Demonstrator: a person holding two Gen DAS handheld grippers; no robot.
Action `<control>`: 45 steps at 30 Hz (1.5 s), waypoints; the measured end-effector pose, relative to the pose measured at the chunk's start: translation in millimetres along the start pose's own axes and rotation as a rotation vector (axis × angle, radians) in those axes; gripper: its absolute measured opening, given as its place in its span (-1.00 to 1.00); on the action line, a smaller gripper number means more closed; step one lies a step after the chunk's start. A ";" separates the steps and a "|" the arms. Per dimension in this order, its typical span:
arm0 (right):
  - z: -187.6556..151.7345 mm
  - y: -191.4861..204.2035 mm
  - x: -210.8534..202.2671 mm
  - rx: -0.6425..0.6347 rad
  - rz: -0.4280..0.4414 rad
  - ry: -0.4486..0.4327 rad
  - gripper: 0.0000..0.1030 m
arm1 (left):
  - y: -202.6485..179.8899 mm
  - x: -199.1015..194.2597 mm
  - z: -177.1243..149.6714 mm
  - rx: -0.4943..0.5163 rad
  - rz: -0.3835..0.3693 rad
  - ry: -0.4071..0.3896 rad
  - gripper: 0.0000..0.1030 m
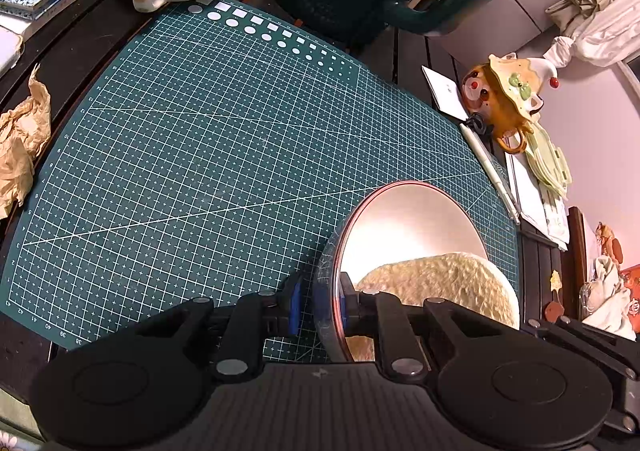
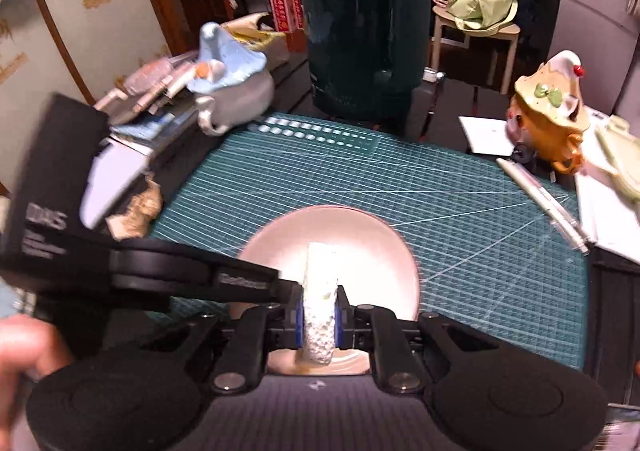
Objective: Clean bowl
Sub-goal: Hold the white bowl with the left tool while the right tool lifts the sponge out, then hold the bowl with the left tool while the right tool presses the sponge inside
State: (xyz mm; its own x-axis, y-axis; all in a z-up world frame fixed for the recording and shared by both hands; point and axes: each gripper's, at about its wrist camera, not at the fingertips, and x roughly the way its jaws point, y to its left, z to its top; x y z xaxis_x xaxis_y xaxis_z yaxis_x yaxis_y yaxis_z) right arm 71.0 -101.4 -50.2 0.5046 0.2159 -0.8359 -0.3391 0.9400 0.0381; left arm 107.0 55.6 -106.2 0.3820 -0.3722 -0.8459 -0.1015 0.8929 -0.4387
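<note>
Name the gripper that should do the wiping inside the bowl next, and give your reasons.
Right. The right gripper already clamps the sponge over the bowl. The left gripper is shut on the bowl's rim, probably steadying it.

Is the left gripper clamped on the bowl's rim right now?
Yes, in the left wrist view the left gripper pinches the bowl at its near rim, one finger outside and one inside.

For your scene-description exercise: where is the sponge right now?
The sponge is clamped in the right gripper, inside the bowl on the green cutting mat; the left wrist view shows it low right, beyond the rim gripped by the left gripper.
</note>
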 end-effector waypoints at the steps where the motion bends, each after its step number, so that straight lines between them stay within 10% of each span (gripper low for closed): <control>1: -0.7 1.1 0.4 -0.015 -0.030 0.001 -0.76 | 0.0 0.0 0.1 0.000 0.000 0.000 -0.68; 7: 4.3 -5.3 -32.4 -0.046 -0.170 -0.110 -0.76 | -0.6 0.1 -0.4 0.001 0.001 -0.001 -0.67; 14: 11.5 -28.6 -47.9 0.095 0.060 -0.129 -0.76 | -0.5 1.1 0.0 0.001 0.003 0.000 -0.67; 30: -7.3 -4.9 -1.5 0.075 -0.018 -0.113 -0.73 | -2.4 3.2 1.2 0.002 0.004 0.000 -0.67; 37: -10.5 -16.1 4.4 0.132 0.014 -0.132 -0.27 | -3.2 4.0 2.4 -0.005 0.002 0.001 -0.67; 45: -12.6 -20.9 7.5 0.137 0.041 -0.152 -0.24 | 3.2 2.3 0.4 -0.007 -0.001 -0.002 -0.66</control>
State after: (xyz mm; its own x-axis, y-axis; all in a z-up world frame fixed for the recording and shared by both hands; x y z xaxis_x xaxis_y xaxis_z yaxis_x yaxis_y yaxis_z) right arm 71.8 -122.7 -64.2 0.6102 0.2826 -0.7402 -0.2561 0.9544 0.1533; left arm 107.9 57.7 -109.4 0.3841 -0.3725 -0.8448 -0.1075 0.8907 -0.4416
